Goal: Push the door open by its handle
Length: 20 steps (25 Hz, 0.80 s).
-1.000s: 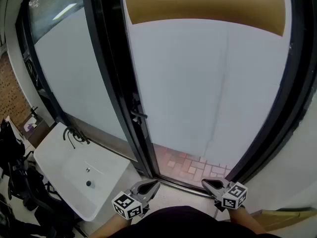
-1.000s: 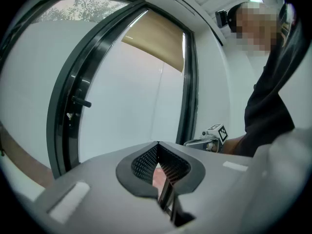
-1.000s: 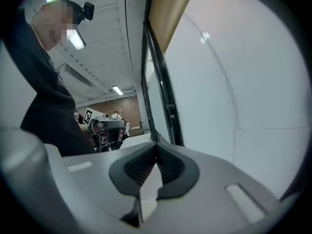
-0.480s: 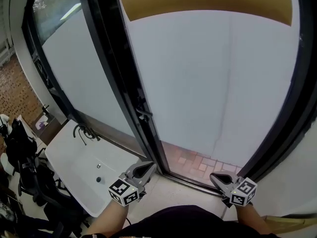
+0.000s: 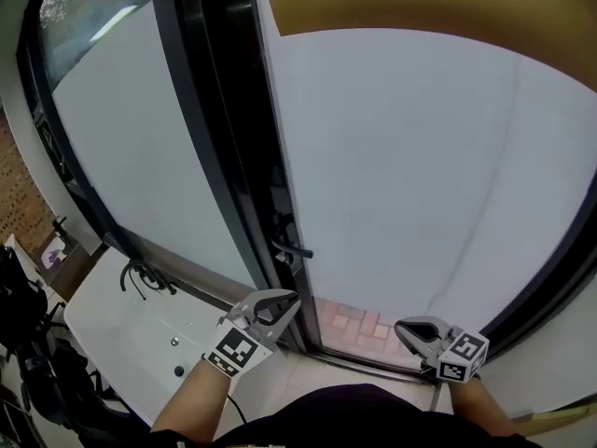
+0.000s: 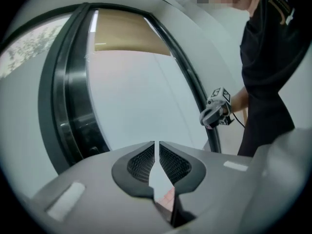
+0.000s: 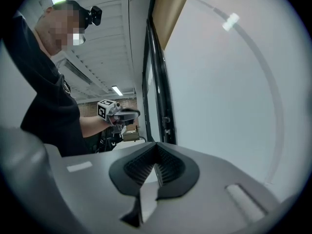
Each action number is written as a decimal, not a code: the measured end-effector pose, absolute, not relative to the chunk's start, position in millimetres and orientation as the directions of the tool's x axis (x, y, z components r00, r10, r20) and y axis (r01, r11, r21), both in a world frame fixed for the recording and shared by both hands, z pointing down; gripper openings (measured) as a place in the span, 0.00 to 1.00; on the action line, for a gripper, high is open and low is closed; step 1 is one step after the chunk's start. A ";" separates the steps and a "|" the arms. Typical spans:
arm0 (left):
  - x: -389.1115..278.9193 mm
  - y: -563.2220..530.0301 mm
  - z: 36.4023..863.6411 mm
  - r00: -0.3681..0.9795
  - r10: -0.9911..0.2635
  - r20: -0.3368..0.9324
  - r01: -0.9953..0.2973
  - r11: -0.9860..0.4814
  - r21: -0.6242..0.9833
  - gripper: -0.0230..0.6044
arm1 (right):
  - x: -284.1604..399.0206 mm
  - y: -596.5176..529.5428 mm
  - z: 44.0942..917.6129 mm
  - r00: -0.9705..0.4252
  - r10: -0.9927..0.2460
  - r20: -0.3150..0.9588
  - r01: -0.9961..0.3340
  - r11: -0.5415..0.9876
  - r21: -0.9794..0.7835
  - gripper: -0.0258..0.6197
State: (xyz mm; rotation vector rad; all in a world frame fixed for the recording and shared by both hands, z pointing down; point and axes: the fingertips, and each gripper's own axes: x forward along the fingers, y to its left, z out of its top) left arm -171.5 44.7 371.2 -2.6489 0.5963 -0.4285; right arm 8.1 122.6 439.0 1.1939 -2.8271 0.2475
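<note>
The left tongs [image 5: 288,300], pinched together on nothing, point at the black door frame [image 5: 213,138], held out on a forearm [image 5: 191,398] that rises from the bottom of the head view. The handle [image 5: 295,249] juts from the frosted door [image 5: 420,175] just above them, untouched. The right tongs [image 5: 403,327], also closed and empty, hover low near the door's foot.

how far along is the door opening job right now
Done: nothing yet; the door looks shut. In hand: the left gripper, jaws shut and empty, sits just below the handle without touching it; the right gripper hangs low, also shut and empty. Left: reach the handle and push the door open.
</note>
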 end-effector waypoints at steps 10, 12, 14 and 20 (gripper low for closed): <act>-115.1 -76.6 383.3 0.642 -0.476 0.601 0.255 -0.606 -0.753 0.25 | -0.8 34.5 413.0 -0.757 -0.632 0.164 -0.651 0.750 -0.114 0.04; -108.6 -92.4 393.5 0.549 -0.485 0.681 0.343 -0.611 -0.713 0.25 | 5.0 24.8 410.0 -0.789 -0.595 0.152 -0.612 0.782 -0.116 0.04; -106.2 -104.0 409.6 0.461 -0.488 0.741 0.399 -0.632 -0.664 0.25 | 5.4 16.7 411.8 -0.820 -0.554 0.145 -0.570 0.812 -0.126 0.04; -89.0 -116.1 468.7 0.304 -0.462 0.833 0.476 -0.684 -0.553 0.25 | -4.6 1.6 427.5 -0.899 -0.413 0.147 -0.432 0.891 -0.140 0.04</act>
